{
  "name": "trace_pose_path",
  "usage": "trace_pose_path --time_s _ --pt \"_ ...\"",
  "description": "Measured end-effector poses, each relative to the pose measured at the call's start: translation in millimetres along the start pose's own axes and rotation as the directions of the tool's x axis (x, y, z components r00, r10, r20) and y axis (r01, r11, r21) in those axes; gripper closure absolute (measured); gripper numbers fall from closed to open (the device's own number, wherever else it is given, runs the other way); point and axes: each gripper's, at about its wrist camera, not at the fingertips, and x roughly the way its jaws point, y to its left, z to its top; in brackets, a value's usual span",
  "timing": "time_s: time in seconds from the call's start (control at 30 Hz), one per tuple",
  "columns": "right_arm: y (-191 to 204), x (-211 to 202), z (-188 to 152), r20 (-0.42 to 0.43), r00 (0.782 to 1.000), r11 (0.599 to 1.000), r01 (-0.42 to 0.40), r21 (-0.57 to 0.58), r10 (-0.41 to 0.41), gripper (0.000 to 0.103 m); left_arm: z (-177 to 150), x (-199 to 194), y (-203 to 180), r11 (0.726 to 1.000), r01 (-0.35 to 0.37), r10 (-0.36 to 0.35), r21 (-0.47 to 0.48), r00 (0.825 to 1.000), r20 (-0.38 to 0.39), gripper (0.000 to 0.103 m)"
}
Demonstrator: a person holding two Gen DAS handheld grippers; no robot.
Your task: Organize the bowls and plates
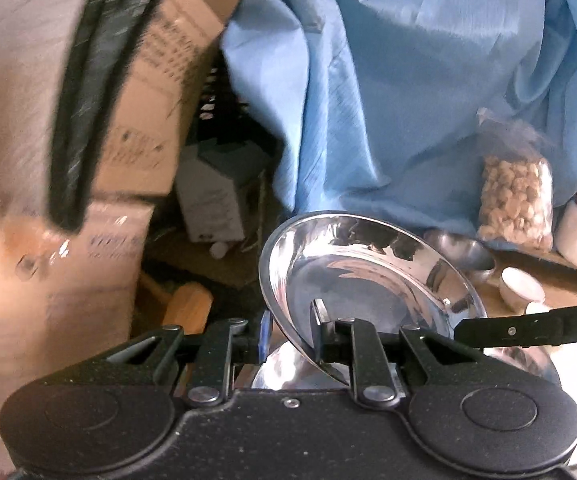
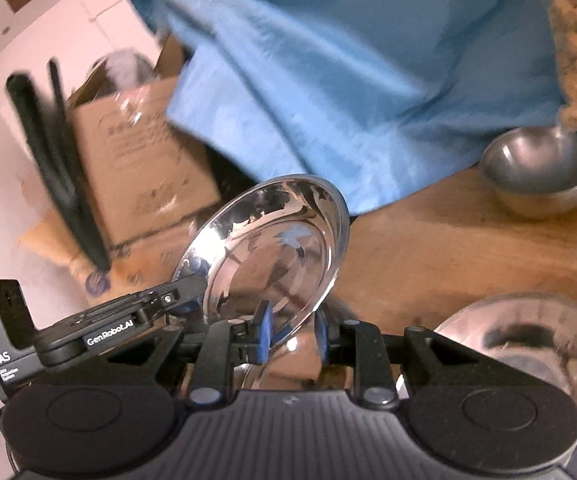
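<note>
Gripping tilted steel plate (image 2: 272,248), right tool (image 2: 290,338) angled downward

Each wrist view looks forward and slightly downward along its own gripper, very close to a tilted steel plate (image 1: 368,276) at lower centre; both share the blue cloth (image 2: 308,80) behind and small steel bowl (image 2: 538,170)

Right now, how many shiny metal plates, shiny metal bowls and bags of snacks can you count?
Steel plates: 2, the held plate and the low plate
Steel bowls: 1
Snack bags: 1
Total: 4
</note>
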Motion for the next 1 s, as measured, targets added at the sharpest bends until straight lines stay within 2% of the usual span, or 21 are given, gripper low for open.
trace_pose_path --time_s 0.27,0.6,1.0 --pt "16.3 0.9 -28.5 -0.074 0.997 0.999 -0.005 -0.042 0.002 0.077 -26.3 -23.2 1.6 0.999 -0.046 0.046 0.026 0.999 -0.024 0.078" --pt "12.8 6.3 -36.2 -0.115 0.993 0.999 0.027 -0.035 -0.031 0.076 -41.3 -8.1 6.9 1.0 -0.029 0.03 0.01 0.992 -0.123 0.075" --pt "12.8 14.9 -36.0 -0.157 0.986 0.997 0.055 -0.047 -0.061 0.076 -42.1 6.1 2.8 0.999 -0.033 0.039 0.043 0.985 -0.166 0.071"
